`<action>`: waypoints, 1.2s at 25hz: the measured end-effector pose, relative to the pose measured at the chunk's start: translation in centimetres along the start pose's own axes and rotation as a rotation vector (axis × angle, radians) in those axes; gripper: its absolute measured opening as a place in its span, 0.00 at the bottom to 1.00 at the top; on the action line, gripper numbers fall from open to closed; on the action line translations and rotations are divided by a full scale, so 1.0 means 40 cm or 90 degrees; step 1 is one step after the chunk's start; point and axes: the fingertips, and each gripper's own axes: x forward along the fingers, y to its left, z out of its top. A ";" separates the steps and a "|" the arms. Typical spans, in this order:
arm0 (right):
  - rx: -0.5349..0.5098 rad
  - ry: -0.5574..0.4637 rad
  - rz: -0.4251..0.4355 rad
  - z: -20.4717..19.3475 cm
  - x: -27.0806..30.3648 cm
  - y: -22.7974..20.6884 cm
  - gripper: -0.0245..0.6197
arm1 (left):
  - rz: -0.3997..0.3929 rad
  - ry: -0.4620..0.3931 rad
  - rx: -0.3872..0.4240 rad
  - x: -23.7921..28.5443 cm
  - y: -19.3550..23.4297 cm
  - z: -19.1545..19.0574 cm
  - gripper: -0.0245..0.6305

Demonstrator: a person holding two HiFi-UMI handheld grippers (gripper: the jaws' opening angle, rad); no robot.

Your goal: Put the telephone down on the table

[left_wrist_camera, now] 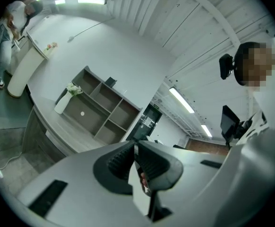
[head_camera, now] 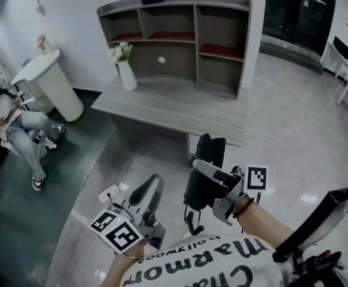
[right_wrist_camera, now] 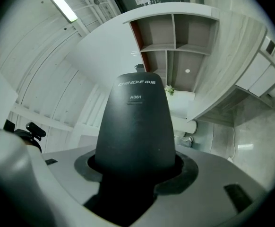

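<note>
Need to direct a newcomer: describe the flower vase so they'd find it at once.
Find the grey table with the shelf unit on its back. At the shelf's left end stands a slim white vase of white flowers, the only thing standing on the tabletop.

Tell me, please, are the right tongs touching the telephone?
Touching. The right gripper view shows the telephone seated between the right tongs, its sides against both pads.

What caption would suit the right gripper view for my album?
Right claw gripping a black telephone, with a grey shelf unit beyond.
</note>
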 end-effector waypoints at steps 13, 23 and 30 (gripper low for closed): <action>0.003 -0.049 -0.011 0.109 0.124 -0.105 0.47 | -0.028 -0.015 -0.042 0.092 0.166 0.075 0.07; 0.029 -0.042 -0.038 0.162 0.113 -0.201 0.47 | -0.024 0.016 -0.066 0.170 0.211 0.027 0.07; 0.043 -0.004 -0.031 0.255 0.168 -0.262 0.47 | 0.016 -0.004 -0.059 0.256 0.267 0.064 0.07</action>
